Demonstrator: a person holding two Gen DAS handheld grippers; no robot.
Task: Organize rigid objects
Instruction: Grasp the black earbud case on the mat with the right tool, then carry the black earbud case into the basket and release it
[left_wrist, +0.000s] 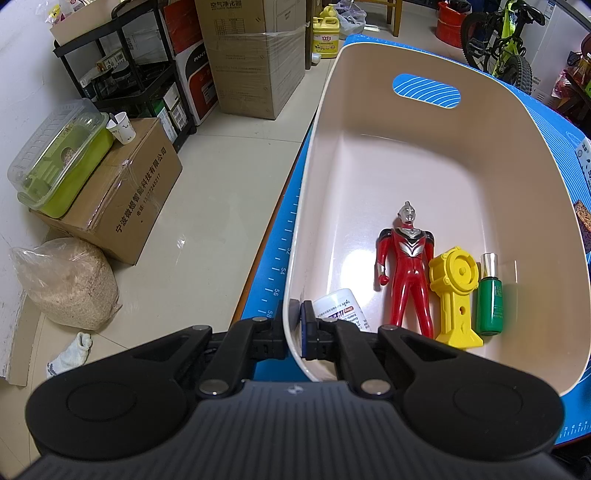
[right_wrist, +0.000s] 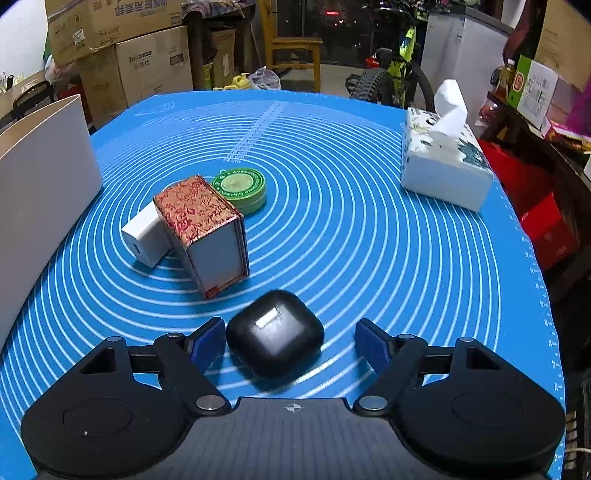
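My left gripper is shut on the near rim of the beige bin, one finger outside the wall and one inside. In the bin lie a red hero figure, a yellow toy, a green bottle and a white bottle. My right gripper stands open over the blue mat, with a black earbud case between its fingers; the left pad sits close to the case and the right pad is apart from it. Beyond it lie a red patterned box, a white charger and a green round tin.
A tissue box stands at the mat's far right. The bin's outer wall rises at the left of the right wrist view. Left of the table, on the floor, are cardboard boxes, a plastic bag and a shelf.
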